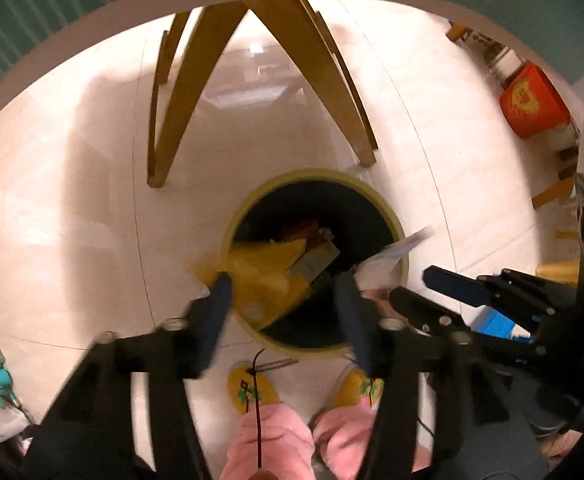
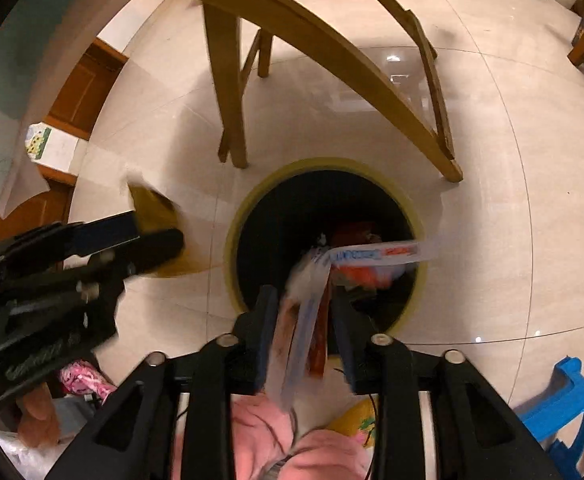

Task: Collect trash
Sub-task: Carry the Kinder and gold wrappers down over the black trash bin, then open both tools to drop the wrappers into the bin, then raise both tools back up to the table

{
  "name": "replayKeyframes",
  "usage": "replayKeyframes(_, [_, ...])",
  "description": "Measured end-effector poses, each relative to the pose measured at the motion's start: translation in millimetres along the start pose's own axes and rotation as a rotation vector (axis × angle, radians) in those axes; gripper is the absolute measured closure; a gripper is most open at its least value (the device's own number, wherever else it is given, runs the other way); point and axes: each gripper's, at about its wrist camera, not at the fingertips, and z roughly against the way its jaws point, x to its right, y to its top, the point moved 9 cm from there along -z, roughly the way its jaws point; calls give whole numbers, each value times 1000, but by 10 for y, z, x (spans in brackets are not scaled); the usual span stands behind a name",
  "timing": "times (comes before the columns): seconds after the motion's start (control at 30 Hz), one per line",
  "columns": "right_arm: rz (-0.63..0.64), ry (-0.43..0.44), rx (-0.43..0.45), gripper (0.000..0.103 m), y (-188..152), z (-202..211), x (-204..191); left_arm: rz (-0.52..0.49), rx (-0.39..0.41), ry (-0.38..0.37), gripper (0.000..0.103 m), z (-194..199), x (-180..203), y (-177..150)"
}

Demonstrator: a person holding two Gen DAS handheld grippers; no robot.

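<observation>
- Both grippers point steeply down over the round yellow-rimmed bin (image 1: 399, 227), which stands on tiled floor near wooden chair legs (image 1: 180, 112); this aim lets trash fall inside
- Left gripper (image 1: 284, 292): jaws parted; yellow wrapper (image 1: 264, 276) lies between them, 1 corner over the rim, no pad visibly pressing it. Judged released
- Right gripper (image 2: 303, 312): jaws part open around white, blue and red wrappers (image 2: 303, 336); blur hides any contact, so grip cannot be told
- Bin already holds red and tan scraps
- Person's yellow slippers (image 1: 252, 388) just beside the bin
</observation>
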Motion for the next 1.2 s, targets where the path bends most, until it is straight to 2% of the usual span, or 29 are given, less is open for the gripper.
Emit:
replayKeyframes(0.1, [-25, -15, 29, 45, 99, -38, 44, -15, 5, 19, 39, -23, -13, 33])
replayKeyframes(0.13, [-39, -19, 39, 43, 93, -19, 82, -13, 4, 20, 39, -23, -29, 55])
replayKeyframes(0.2, [-60, -20, 44, 43, 200, -33, 60, -2, 2, 17, 39, -21, -41, 57])
replayKeyframes(0.37, [-102, -19, 49, 43, 225, 68, 67, 11, -3, 35, 38, 41, -118, 65])
replayKeyframes(0.6, [-169, -24, 57, 42, 152, 495, 55, 33, -21, 81, 38, 356, -202, 62])
replayKeyframes(0.83, [-208, -27, 57, 42, 223, 1221, -157, 56, -9, 110, 38, 1271, -203, 125])
replayKeyframes(0.97, [-205, -4, 75, 42, 305, 1786, -360, 68, 32, 134, 38, 1971, -213, 243])
replayKeyframes(1.2, [-126, 28, 111, 41, 478, 2875, -864, 118, 135, 151, 38, 3211, -241, 530])
